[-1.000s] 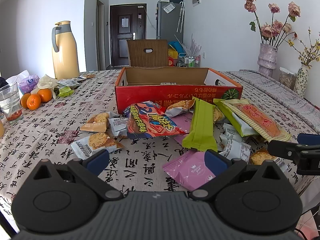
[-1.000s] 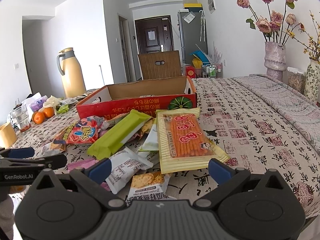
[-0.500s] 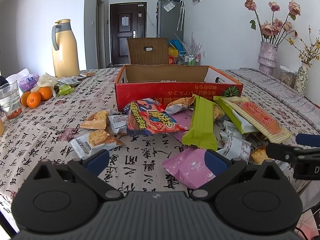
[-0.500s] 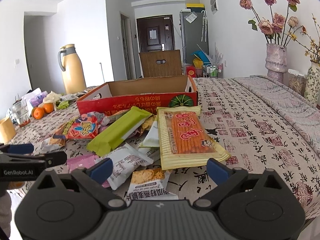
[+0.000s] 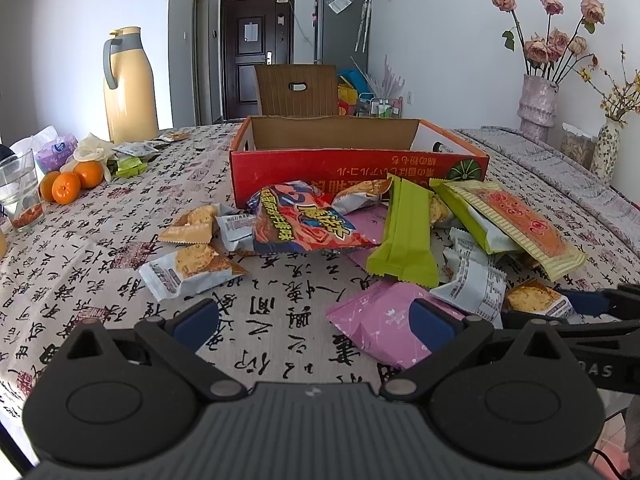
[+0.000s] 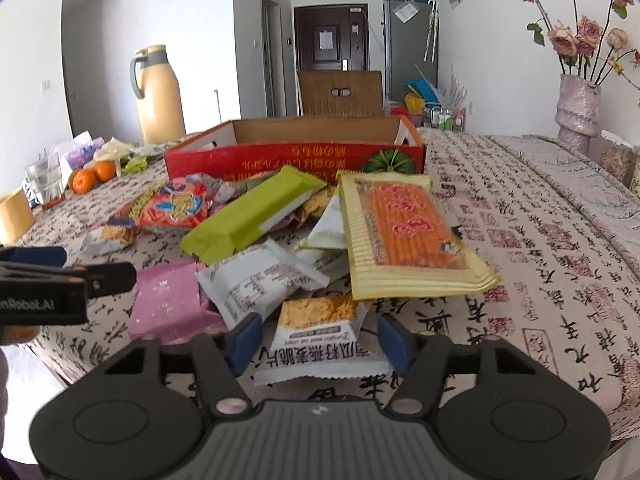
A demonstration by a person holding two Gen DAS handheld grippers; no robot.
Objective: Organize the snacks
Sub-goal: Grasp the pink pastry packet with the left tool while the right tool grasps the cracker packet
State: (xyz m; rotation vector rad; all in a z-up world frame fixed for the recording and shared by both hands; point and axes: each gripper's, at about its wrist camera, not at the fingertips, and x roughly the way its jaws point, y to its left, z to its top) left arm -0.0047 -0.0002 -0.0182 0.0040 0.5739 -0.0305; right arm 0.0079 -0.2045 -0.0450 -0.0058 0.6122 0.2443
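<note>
A pile of snack packets lies in front of an open red cardboard box (image 5: 360, 168) (image 6: 292, 158) on the patterned tablecloth. My right gripper (image 6: 320, 342) hangs low over a white cracker packet (image 6: 320, 332) (image 5: 536, 300) at the near edge of the pile. Its jaws are closing, with the packet between the blue pads (image 6: 246, 338); I see no pad pressing on it. My left gripper (image 5: 316, 320) stands open over bare cloth, its right finger above a pink packet (image 5: 384, 324) (image 6: 168, 304). Each gripper shows in the other's view: left gripper (image 6: 100, 266), right gripper (image 5: 588, 314).
A long green bar (image 5: 404, 236), a red chip bag (image 5: 304, 220) and a yellow biscuit-stick pack (image 6: 404, 236) lie in the pile. Oranges (image 5: 66, 186), a glass (image 5: 18, 192) and a yellow thermos (image 5: 128, 88) stand at the left. Flower vases (image 5: 536, 104) stand at the right.
My right gripper has sunk toward the near edge of the pile and its jaws have narrowed around the cracker packet. The left gripper has stayed in place and wide.
</note>
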